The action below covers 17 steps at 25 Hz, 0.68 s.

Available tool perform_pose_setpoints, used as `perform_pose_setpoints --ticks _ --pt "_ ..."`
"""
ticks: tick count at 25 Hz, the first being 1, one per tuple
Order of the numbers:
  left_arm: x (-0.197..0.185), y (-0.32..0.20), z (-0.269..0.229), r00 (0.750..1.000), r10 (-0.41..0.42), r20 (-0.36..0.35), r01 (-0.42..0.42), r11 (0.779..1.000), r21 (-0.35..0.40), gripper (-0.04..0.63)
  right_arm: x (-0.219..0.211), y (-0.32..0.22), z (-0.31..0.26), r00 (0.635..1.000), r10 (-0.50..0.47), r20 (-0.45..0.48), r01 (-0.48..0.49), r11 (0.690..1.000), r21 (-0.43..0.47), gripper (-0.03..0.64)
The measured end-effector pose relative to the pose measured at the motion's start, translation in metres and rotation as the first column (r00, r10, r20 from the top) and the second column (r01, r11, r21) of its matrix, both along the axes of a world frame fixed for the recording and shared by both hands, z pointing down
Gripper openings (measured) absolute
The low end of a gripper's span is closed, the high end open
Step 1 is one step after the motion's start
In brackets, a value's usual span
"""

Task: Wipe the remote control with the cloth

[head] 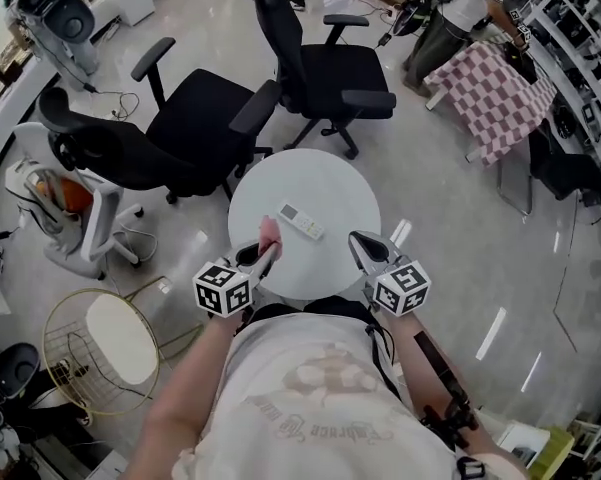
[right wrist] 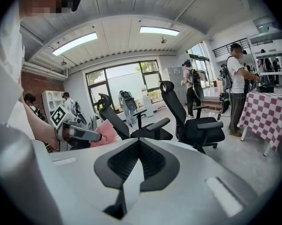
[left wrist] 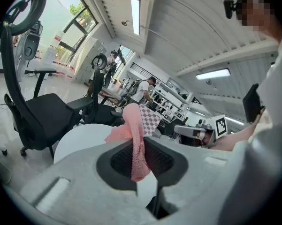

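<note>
A white remote control (head: 302, 222) lies near the middle of the round white table (head: 330, 183). My left gripper (head: 266, 254) is shut on a pink cloth (head: 269, 234), which sticks up out of its jaws over the table's near left part, just left of the remote. In the left gripper view the cloth (left wrist: 131, 121) hangs pinched between the black pads (left wrist: 166, 161). My right gripper (head: 358, 240) hovers at the table's near right edge, shut with nothing in it; its pads (right wrist: 152, 161) meet in the right gripper view. The remote is hidden in both gripper views.
Two black office chairs (head: 205, 128) (head: 325, 78) stand behind the table, and a white chair (head: 75, 218) at the left. A wire basket with a white disc (head: 100, 348) sits at the near left. A checkered table (head: 490, 93) and a person (head: 460, 8) are at the far right.
</note>
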State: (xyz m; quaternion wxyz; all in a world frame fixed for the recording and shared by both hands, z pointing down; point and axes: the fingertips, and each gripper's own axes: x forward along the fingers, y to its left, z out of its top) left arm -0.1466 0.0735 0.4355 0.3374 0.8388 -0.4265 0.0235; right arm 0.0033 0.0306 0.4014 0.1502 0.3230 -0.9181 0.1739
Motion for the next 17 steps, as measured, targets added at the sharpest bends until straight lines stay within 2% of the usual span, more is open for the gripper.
perform_pose_setpoints --ticks 8,17 --pt "-0.007 0.005 -0.008 1.000 -0.022 -0.012 0.023 1.000 0.006 0.043 -0.002 0.009 -0.007 1.000 0.016 0.016 -0.016 1.000 0.018 0.006" --pt "-0.002 0.004 -0.014 1.000 -0.011 0.012 0.011 1.000 0.017 0.043 0.003 0.011 -0.006 1.000 0.010 0.025 -0.010 1.000 0.015 0.006"
